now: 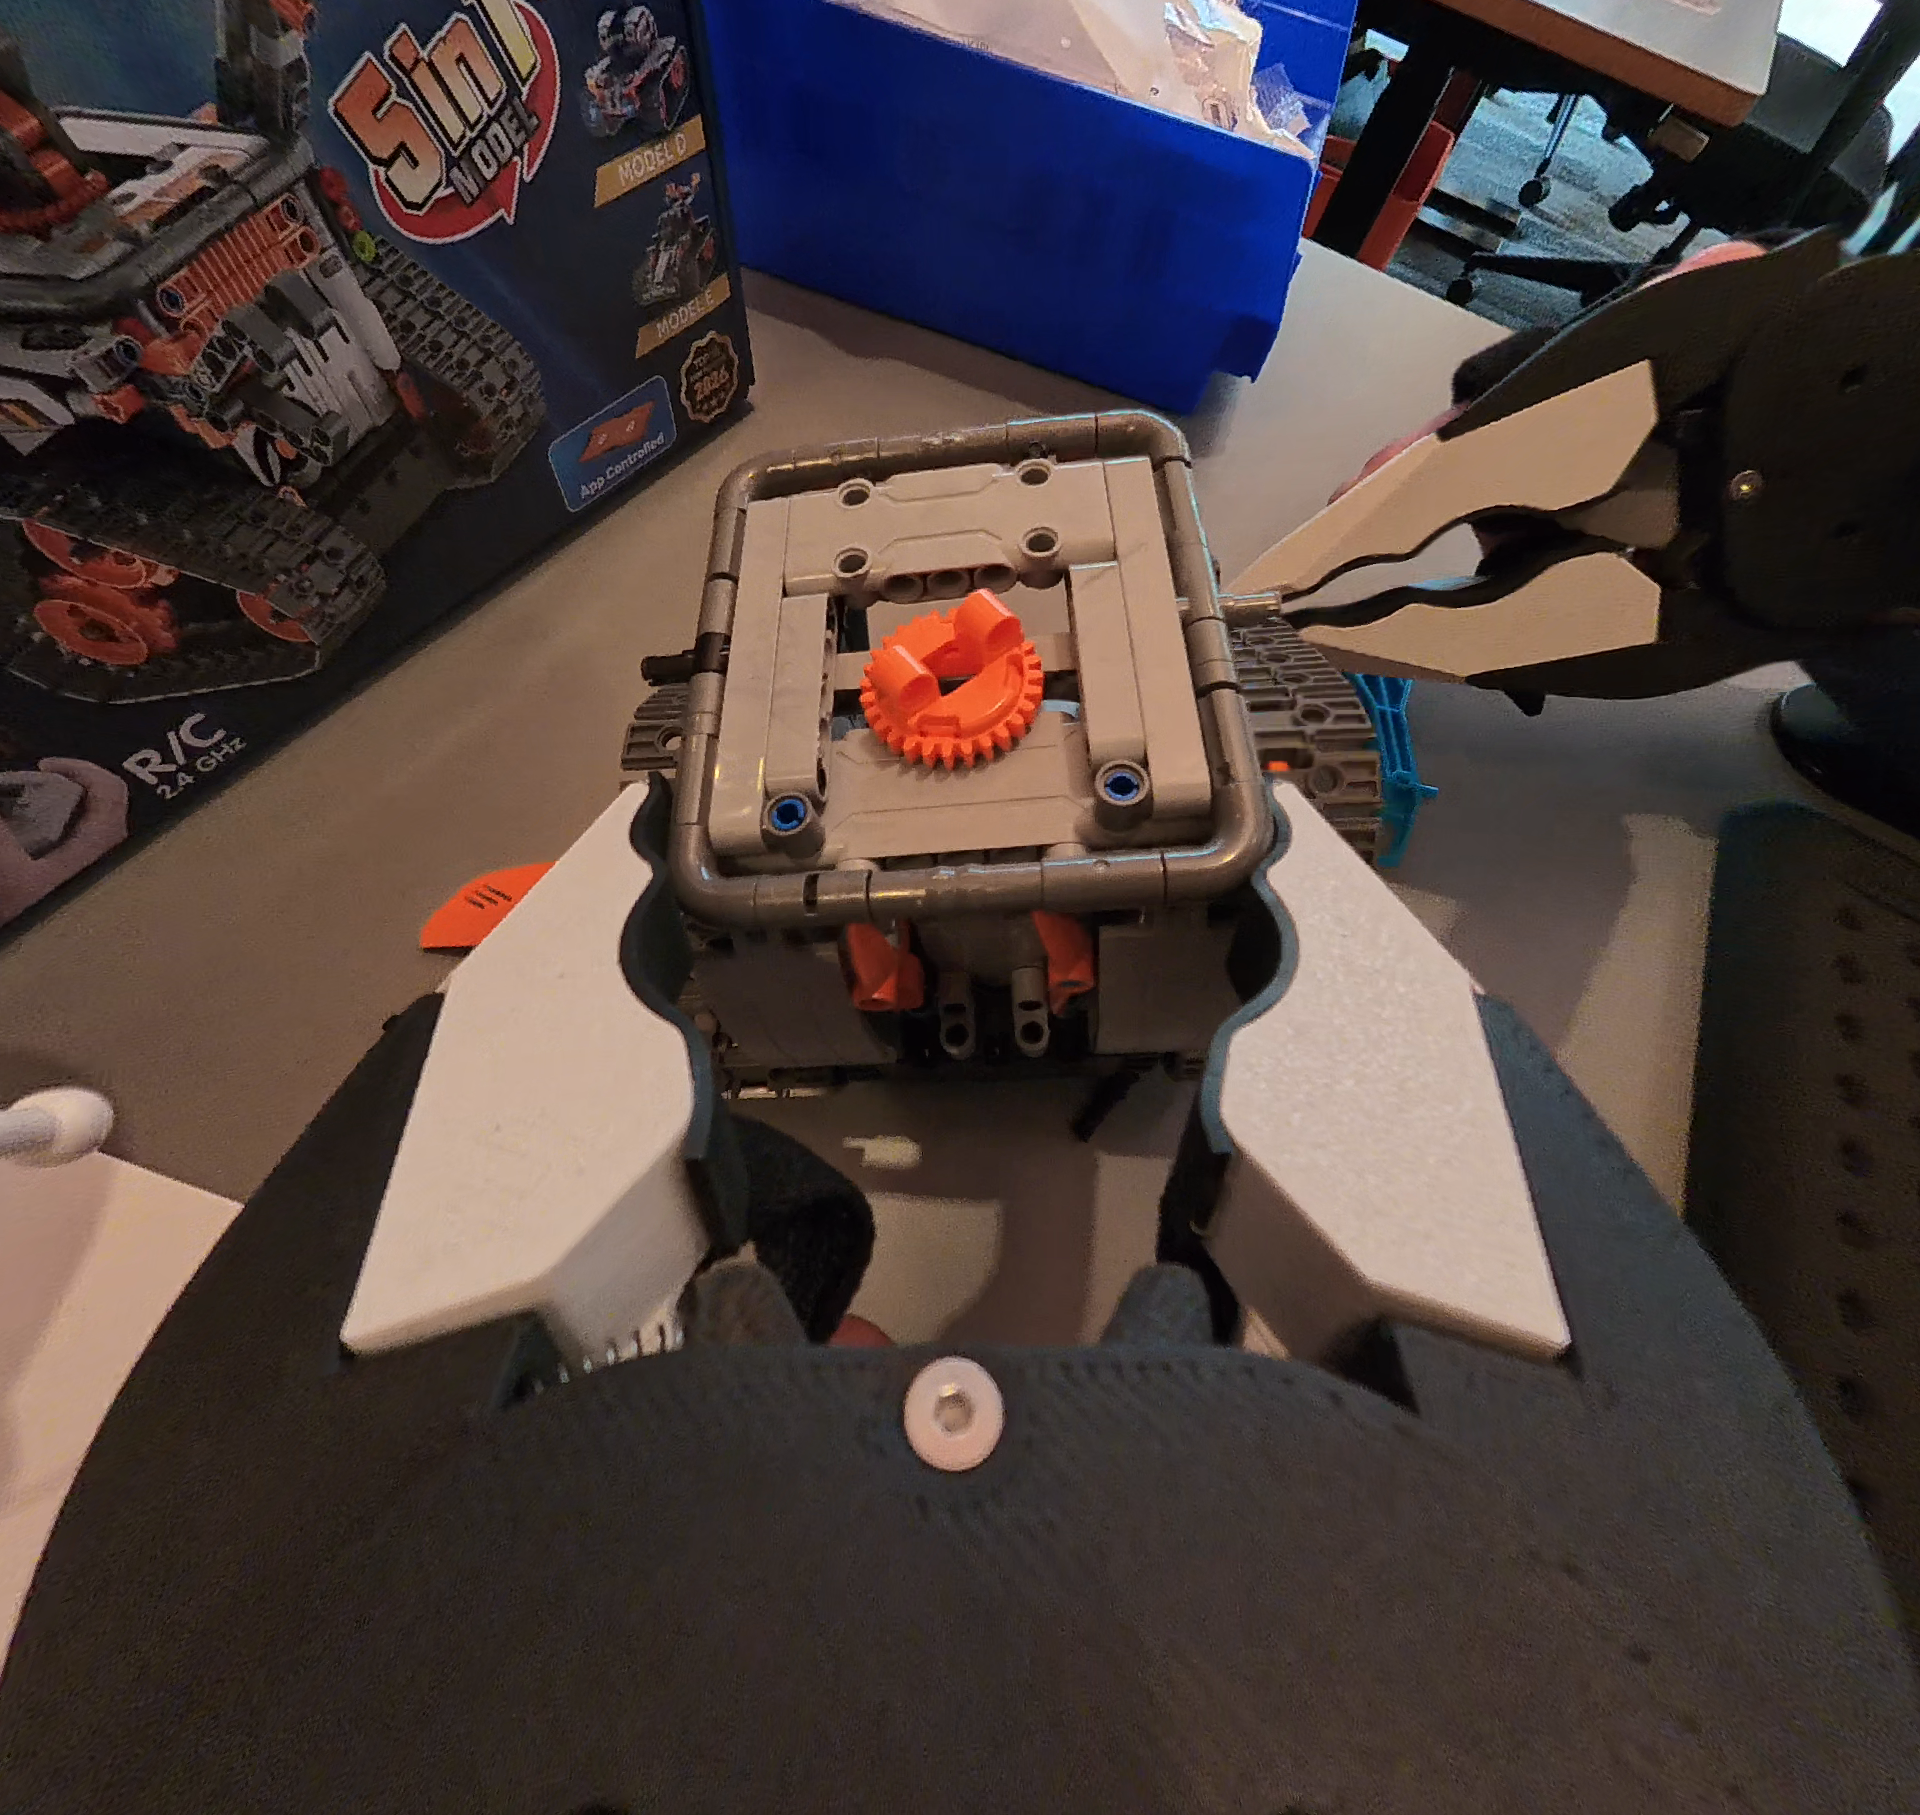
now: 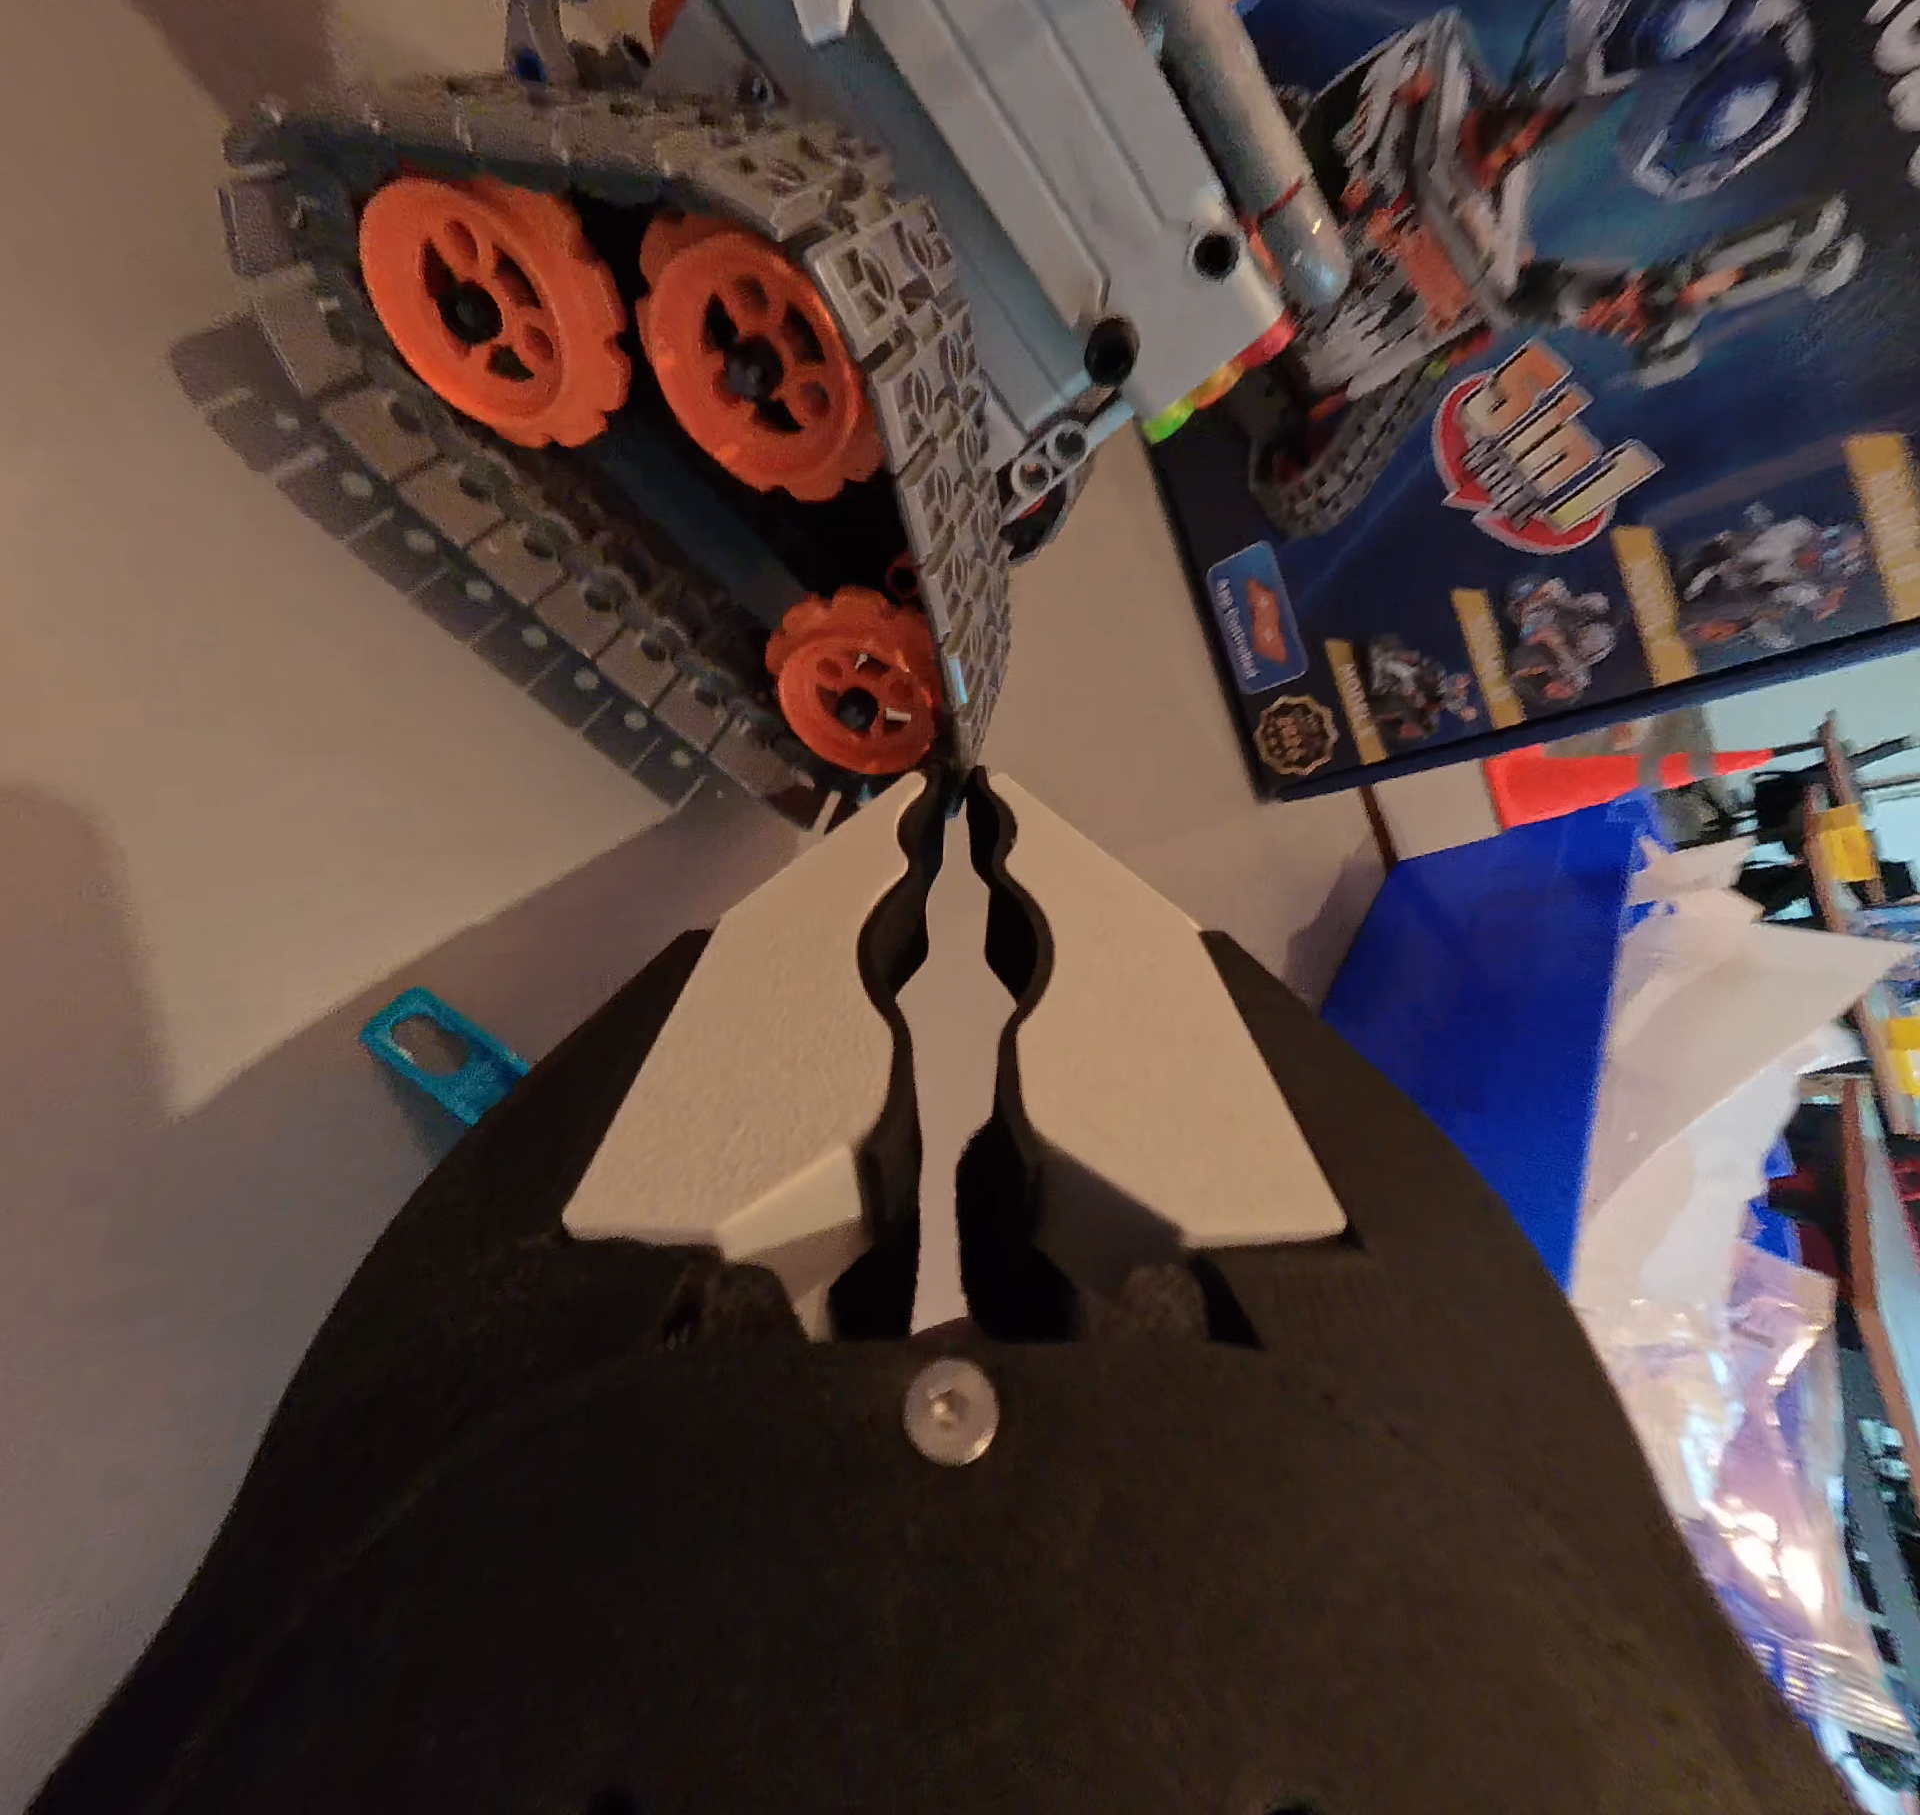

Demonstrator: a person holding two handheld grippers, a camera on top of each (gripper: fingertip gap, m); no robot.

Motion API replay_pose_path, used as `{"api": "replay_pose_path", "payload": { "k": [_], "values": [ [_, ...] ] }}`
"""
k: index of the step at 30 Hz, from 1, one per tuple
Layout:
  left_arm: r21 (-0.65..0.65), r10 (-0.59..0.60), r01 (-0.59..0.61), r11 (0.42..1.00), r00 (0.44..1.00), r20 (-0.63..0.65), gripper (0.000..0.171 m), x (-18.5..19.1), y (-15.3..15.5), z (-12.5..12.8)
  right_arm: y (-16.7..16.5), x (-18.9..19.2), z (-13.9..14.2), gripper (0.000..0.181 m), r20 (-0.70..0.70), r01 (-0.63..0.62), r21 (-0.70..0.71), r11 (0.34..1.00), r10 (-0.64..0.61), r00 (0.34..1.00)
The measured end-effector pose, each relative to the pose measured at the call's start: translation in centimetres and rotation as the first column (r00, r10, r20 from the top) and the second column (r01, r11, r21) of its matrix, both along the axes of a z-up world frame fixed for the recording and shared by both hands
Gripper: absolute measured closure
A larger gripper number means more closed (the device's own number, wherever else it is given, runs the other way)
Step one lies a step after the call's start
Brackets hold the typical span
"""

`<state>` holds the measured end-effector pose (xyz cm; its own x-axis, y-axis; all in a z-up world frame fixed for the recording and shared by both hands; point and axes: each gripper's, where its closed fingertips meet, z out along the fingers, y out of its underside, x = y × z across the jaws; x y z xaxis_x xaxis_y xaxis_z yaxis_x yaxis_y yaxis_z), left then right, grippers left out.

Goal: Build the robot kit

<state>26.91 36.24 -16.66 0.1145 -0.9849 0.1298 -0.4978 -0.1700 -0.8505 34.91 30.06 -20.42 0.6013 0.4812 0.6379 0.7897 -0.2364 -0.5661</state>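
Note:
A grey brick-built tracked vehicle (image 1: 966, 643) stands on the table with an orange gear (image 1: 951, 690) on its top frame. My left gripper (image 1: 961, 892) clamps the vehicle's body from both sides near its closest end, one white finger (image 1: 561, 1027) on each flank. My right gripper (image 1: 1262, 604) comes in from the right, its jaws closed on a small grey pin (image 1: 1242, 602) sticking out of the vehicle's right side. In the right wrist view its tips (image 2: 951, 786) meet at the edge of the grey track (image 2: 935, 477), beside orange wheels (image 2: 488, 311).
A printed toy box (image 1: 343, 290) stands at the left and a blue bin (image 1: 997, 176) of plastic bags behind. An orange piece (image 1: 478, 903) and a teal piece (image 1: 1397, 768) lie by the vehicle. A black perforated mat (image 1: 1818, 1090) lies at the right.

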Motion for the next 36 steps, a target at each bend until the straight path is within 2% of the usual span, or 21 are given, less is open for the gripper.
{"api": "replay_pose_path", "payload": {
  "k": [3, 6, 9, 13, 18, 22, 25, 28, 30, 33, 36],
  "values": [
    [0.012, 0.0, 0.0, 1.0, 1.0, -0.005, 0.065, 0.2, 0.0, -0.1, -0.1, 0.3, -0.5, 0.178, -0.032, 0.003, -0.034, 0.999, -0.004, 0.999],
    [-0.001, 0.0, 0.0, 1.0, 1.0, 0.006, 0.065, 0.2, 0.1, 0.1, -0.4, 0.3, 0.9, 0.168, -0.046, 0.002, 0.011, 1.0, -0.001, 0.999],
    [0.006, -0.007, 0.007, 1.0, 1.0, -0.001, 0.065, 0.3, 0.0, 0.0, -0.8, -1.3, 2.8, 0.162, -0.086, -0.067, 0.076, 0.995, 0.074, 0.994],
    [0.01, -0.014, 0.014, 1.0, 1.0, -0.006, 0.065, 0.9, -0.2, 0.0, 0.2, -2.6, 2.7, 0.181, 0.06, -0.104, 0.135, 0.985, 0.097, 0.994],
    [0.034, -0.003, 0.003, 0.999, 1.0, -0.016, 0.065, 1.1, 0.0, -0.2, 0.5, -1.3, 1.9, 0.181, 0.064, -0.049, 0.106, 0.993, 0.043, 0.997],
    [0.09, -0.007, 0.01, 0.996, 0.999, -0.041, 0.065, 1.4, 0.1, -0.6, 0.7, 0.9, -0.8, 0.18, 0.087, 0.033, -0.012, 0.999, -0.031, 0.996],
    [0.114, -0.011, 0.018, 0.993, 0.998, -0.059, 0.065, 1.4, 0.0, -0.7, 0.5, 1.5, -2.1, 0.178, 0.038, 0.051, -0.087, 0.995, -0.048, 0.998],
    [0.118, 0.0, 0.006, 0.993, 0.999, -0.05, 0.065, 1.7, 0.0, -0.6, -0.1, 2.3, -1.3, 0.165, 0.014, 0.074, -0.086, 0.994, -0.073, 0.997],
    [0.155, 0.013, -0.002, 0.988, 0.997, -0.07, 0.065, 1.9, -0.1, -0.9, -0.8, 3.2, -0.8, 0.167, -0.027, 0.088, -0.098, 0.991, -0.091, 0.995],
    [0.226, 0.037, -0.015, 0.974, 0.995, -0.093, 0.065, 2.6, -0.5, -1.2, -1.5, 5.0, -0.5, 0.158, -0.072, 0.14, -0.096, 0.985, -0.147, 0.986],
    [0.238, 0.048, -0.027, 0.971, 0.995, -0.084, 0.064, 3.3, -1.3, -1.3, -1.9, 5.5, -0.2, 0.16, -0.104, 0.153, -0.087, 0.984, -0.162, 0.981]
  ]
}}
